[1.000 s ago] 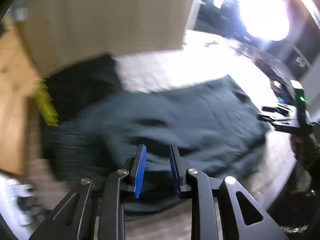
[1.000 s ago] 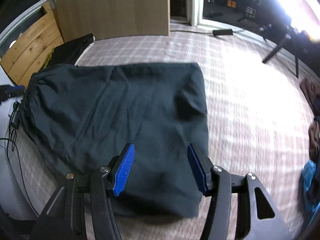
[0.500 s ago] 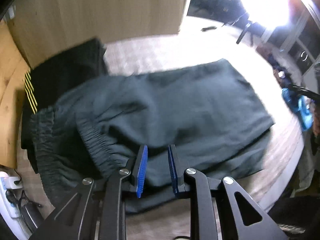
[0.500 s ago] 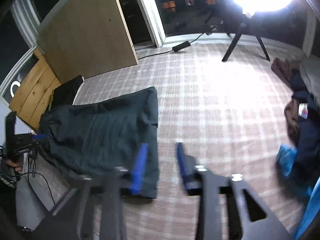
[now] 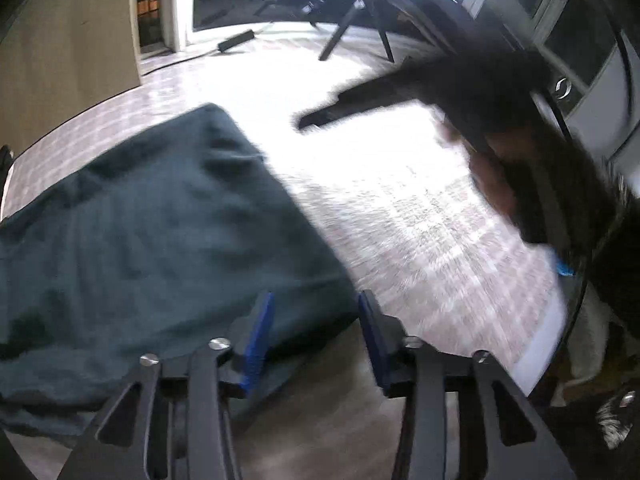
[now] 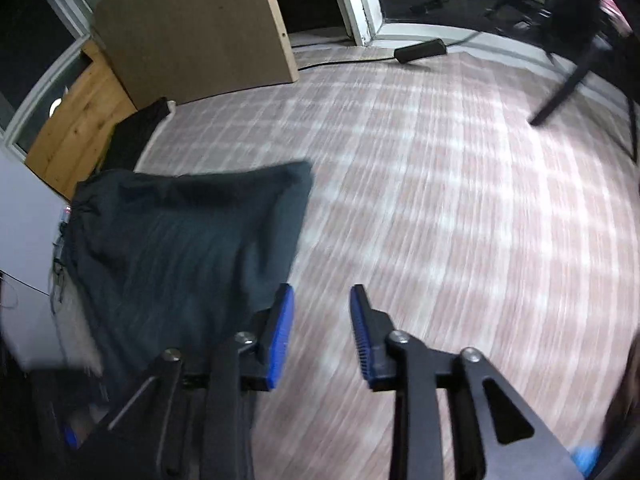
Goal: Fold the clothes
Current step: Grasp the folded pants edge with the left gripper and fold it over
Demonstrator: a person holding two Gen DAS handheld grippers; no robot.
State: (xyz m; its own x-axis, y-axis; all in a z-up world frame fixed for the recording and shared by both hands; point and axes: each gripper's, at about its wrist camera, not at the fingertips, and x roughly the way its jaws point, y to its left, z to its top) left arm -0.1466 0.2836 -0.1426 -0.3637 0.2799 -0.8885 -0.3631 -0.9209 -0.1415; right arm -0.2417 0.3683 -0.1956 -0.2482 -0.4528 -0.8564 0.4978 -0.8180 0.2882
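Both claws have swung off the dark folded garment [image 6: 188,248] lying on the rug [image 6: 460,220], left claw [image 5: 316,334] and right claw [image 6: 322,330] opening empty; we advise squaring edges before regrasping.

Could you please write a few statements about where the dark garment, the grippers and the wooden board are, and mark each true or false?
1. The dark garment lies on the checked rug. True.
2. The right gripper grips the garment. False: nothing is between its opening jaws.
3. A wooden board stands beyond the garment. True.
4. The left gripper hangs over bare rug only. False: the garment's corner lies beneath it.
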